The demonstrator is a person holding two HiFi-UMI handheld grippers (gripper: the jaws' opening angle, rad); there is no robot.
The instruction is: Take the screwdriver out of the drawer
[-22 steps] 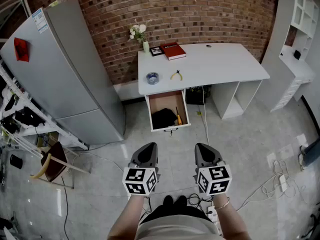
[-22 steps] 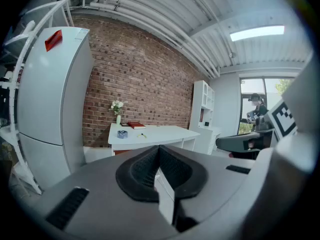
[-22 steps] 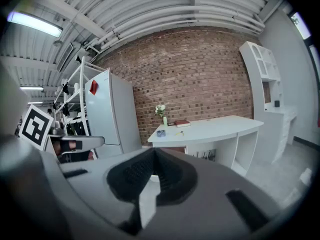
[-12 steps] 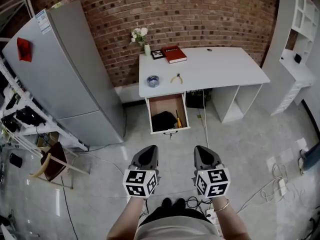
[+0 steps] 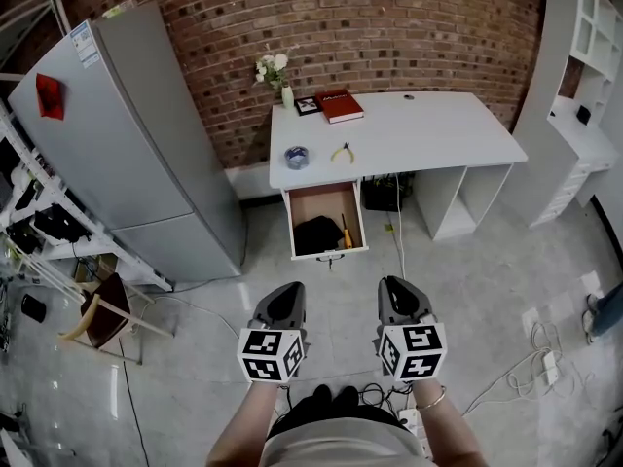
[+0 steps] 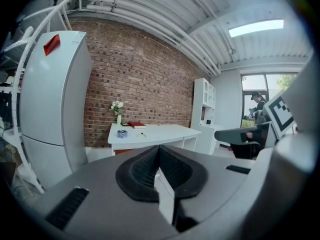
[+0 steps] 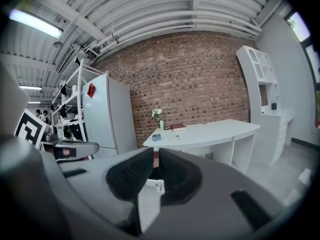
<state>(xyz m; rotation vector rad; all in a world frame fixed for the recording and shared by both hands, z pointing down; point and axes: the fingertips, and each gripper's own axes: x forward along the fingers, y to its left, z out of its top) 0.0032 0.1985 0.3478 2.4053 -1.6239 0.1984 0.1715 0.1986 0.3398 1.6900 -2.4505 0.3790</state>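
Left claw [image 5: 283, 298] clenched, right claw [image 5: 398, 295] barely parted, both empty — hung well short of open drawer [image 5: 330, 252]; screwdriver [image 5: 346, 232] lay inside.

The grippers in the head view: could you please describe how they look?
Both the left gripper and right gripper are grey tapering shells with black ribbed claw pads; each carries a white cube of black square markers. A thin bracelet circles the right wrist.

No legible text or labels anywhere.
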